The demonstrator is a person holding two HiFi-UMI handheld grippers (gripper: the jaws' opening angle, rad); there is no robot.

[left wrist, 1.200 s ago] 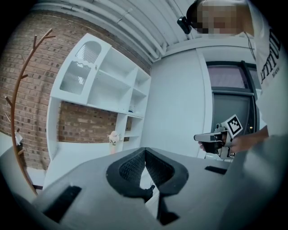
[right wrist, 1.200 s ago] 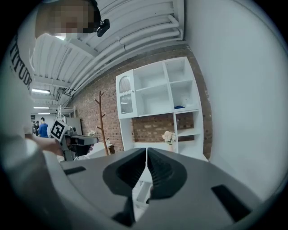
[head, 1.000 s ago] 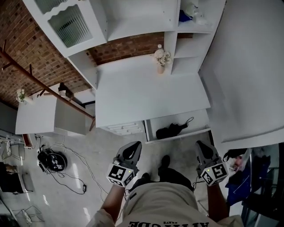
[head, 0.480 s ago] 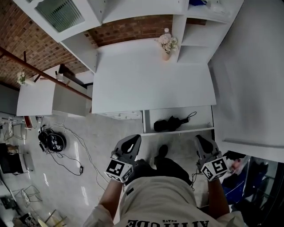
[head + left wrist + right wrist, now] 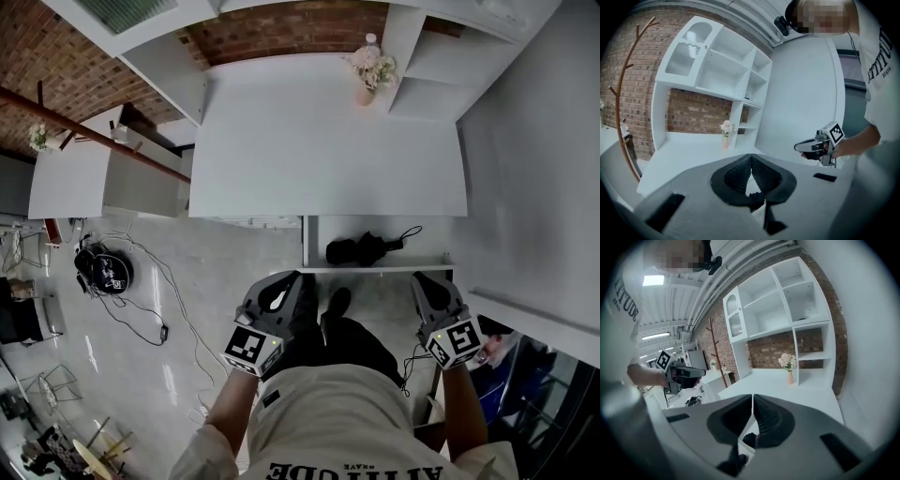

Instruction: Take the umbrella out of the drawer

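A folded black umbrella (image 5: 359, 249) lies in the open drawer (image 5: 377, 269) under the right part of the white bench (image 5: 319, 141). Its strap loops toward the drawer's right end. The person stands facing the drawer and holds both tools low in front of it, apart from the umbrella. The left tool (image 5: 284, 281) points toward the drawer's left end, and its jaws are pressed together with nothing between them. The right tool (image 5: 427, 281) points toward the drawer's right end, and its jaws are likewise closed and empty. A vase of pale flowers (image 5: 368, 75) stands at the back right of the bench, beside white shelves (image 5: 441, 56). On the floor (image 5: 216, 272) to the left sits a round black device (image 5: 105, 272) among loose cables.
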